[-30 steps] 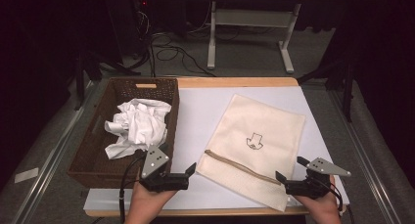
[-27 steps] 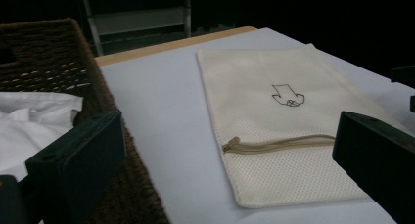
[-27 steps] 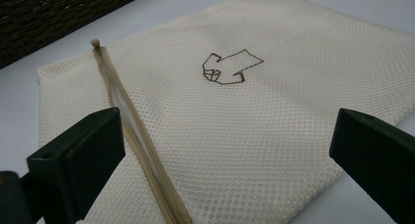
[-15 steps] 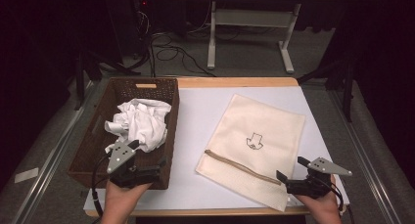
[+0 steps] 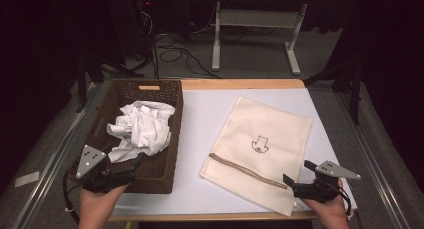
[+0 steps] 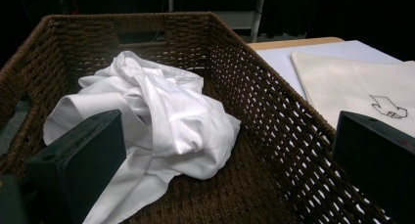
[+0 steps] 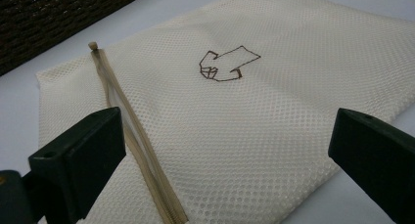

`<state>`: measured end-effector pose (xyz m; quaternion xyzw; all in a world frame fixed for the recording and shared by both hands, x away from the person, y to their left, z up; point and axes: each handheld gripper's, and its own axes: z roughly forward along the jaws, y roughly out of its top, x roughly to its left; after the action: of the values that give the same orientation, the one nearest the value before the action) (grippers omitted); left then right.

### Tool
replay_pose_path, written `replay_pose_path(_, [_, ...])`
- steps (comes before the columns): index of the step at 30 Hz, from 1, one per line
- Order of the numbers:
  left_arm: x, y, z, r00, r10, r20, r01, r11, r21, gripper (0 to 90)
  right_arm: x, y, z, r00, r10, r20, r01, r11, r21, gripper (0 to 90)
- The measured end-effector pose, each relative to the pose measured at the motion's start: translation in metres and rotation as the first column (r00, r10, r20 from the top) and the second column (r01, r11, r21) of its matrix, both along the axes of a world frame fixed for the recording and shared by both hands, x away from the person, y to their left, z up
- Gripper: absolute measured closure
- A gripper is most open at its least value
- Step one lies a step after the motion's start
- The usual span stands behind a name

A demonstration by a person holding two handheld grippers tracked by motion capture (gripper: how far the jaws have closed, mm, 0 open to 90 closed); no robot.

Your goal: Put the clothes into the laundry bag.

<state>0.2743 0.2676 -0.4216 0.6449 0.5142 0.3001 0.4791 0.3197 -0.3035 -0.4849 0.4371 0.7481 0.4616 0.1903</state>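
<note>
From the high view, your left claw (image 5: 134, 165) sits at the near end of the basket (image 5: 172, 139), a dark brown woven box along the desk's left edge, with its jaws reaching over the near rim. A crumpled white cloth (image 5: 142, 126) lies inside, soft and heaped in folds. Your right claw (image 5: 295, 178) rests at the desk's near right corner, jaws pointing left and touching the near corner of the bag (image 5: 272, 129). The bag is a flat cream rectangle lying askew on the white desk (image 5: 205, 114), right of the basket, with a brown zip (image 5: 247, 170) running along its near edge and a small dark outline mark (image 5: 259, 144) at its middle.

In the left gripper view, your left claw (image 6: 230, 170) is spread wide, holding nothing, its blocky black jaws framing the cloth (image 6: 161, 121). The cloth looks smooth and slightly glossy, bunched against the basket's (image 6: 274, 121) open wickerwork wall. The bag (image 6: 352, 82) shows beyond that wall.

In the right gripper view, your right claw (image 7: 225, 165) is also spread wide and empty, low over the bag (image 7: 274, 126). Here the bag's fabric reads as fine mesh dotted with tiny holes. The zip (image 7: 127, 136) runs between the jaws near the left one, and the mark (image 7: 226, 63) lies farther off. The basket (image 7: 54, 18) fills the far left corner.
</note>
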Motion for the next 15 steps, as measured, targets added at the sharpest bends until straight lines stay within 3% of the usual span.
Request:
replay_pose_path(11, [0.002,-0.004,0.0,1.0,0.001,0.004,-0.001,1.0,-0.005,0.4,0.0,-0.001,-0.001,1.0,-0.003,0.005,0.003,1.0,0.004,1.1])
replay_pose_path(15, [0.006,-0.011,0.005,0.9998,-0.016,0.014,0.016,0.9998,0.015,0.4,0.001,0.001,-0.003,1.0,-0.005,-0.002,0.005,1.0,0.005,1.1])
